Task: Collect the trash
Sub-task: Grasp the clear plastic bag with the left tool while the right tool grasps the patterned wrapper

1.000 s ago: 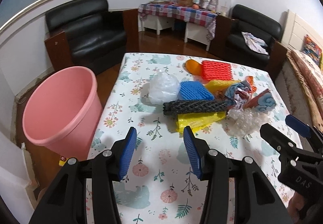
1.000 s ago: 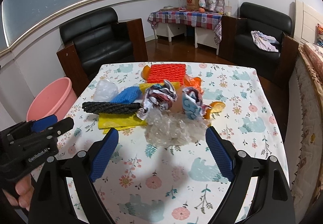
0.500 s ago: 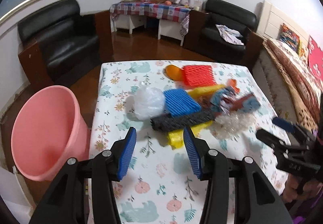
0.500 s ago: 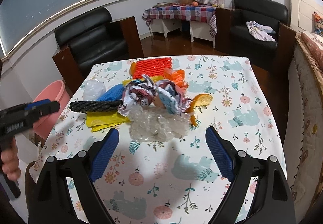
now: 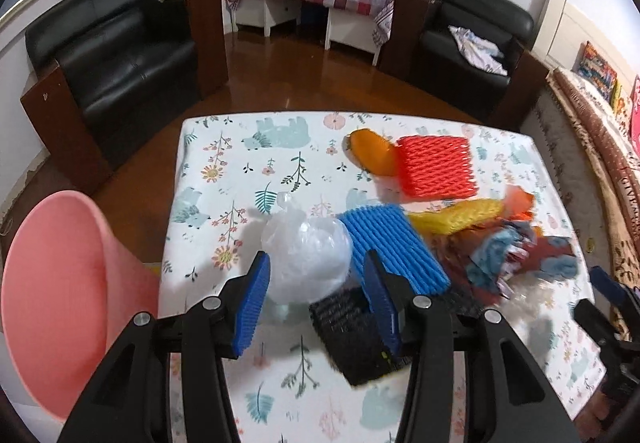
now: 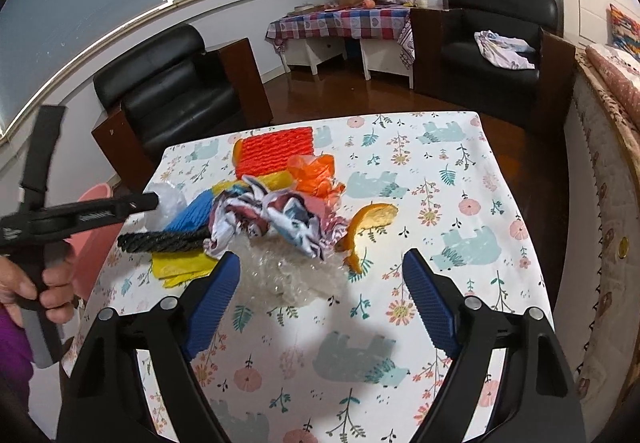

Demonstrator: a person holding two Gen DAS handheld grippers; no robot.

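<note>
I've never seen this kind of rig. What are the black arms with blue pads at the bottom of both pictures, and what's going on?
No robot here: a person holds a two-finger tool in each hand, with a camera on each looking along its fingers. In the left view, the left gripper frames a clear plastic bag without squeezing it. In the right view, the right gripper is closing slightly above crumpled bubble wrap, holding nothing. The floral table carries red foam netting, blue netting, a black roll, wrappers and orange peel. A pink bin stands beside it.
</note>
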